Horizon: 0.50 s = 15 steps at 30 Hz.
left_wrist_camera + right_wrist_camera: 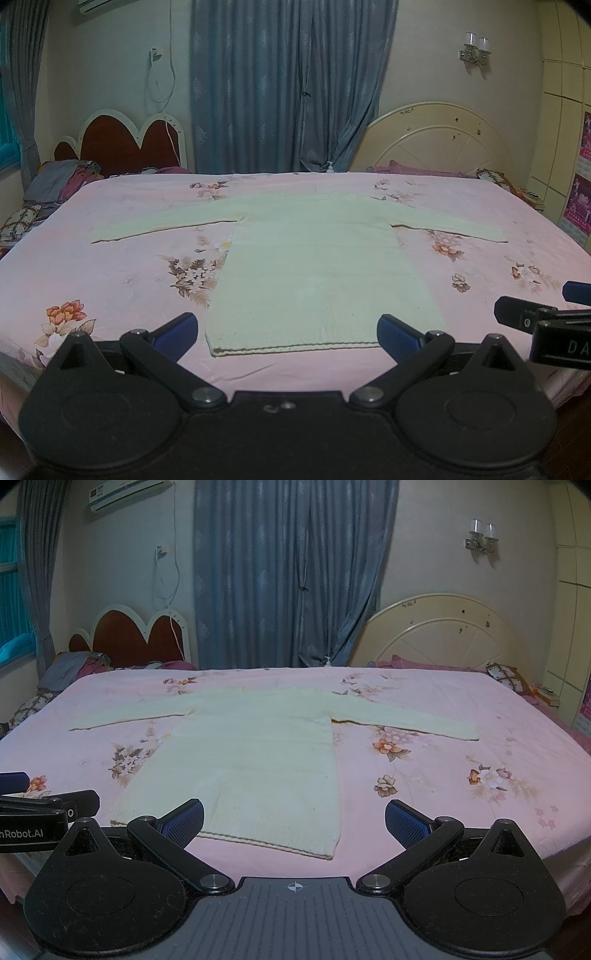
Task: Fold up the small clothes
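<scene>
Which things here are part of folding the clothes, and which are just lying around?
For the job:
- pale sweater, spread flat, sleeves out
- pink floral bed sheet it lies on
- left gripper, jaws open
- right gripper, jaws open

Just lying about:
- pile of clothes at the far left
- pump bottle beyond the bed
- patterned pillow at the far right
</scene>
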Each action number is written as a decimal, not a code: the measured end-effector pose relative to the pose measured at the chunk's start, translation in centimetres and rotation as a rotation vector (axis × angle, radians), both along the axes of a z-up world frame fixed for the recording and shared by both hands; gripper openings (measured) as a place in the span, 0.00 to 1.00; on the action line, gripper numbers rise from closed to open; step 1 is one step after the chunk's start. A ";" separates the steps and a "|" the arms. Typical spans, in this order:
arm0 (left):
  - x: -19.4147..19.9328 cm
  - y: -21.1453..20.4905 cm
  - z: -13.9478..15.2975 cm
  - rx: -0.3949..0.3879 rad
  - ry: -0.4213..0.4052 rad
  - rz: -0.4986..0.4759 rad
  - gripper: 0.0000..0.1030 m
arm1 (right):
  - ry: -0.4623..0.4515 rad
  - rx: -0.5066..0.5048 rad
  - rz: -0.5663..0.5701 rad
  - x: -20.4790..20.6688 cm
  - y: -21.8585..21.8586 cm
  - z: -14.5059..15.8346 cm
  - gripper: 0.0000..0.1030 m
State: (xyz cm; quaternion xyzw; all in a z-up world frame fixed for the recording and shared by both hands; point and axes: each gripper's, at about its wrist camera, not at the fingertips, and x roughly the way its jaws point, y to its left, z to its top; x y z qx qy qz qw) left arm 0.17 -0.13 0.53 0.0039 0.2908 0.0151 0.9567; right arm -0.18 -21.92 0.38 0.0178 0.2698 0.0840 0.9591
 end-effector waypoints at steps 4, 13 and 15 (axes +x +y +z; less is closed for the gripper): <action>0.0 0.0 0.0 0.000 0.001 -0.001 1.00 | 0.000 0.002 0.002 -0.1 -0.1 0.0 1.00; 1.3 0.8 -0.3 0.002 0.008 0.008 1.00 | -0.001 0.009 -0.009 0.5 0.1 -0.1 1.00; 2.0 0.8 -0.5 -0.004 0.005 0.003 1.00 | -0.001 0.007 -0.017 1.0 0.0 0.0 1.00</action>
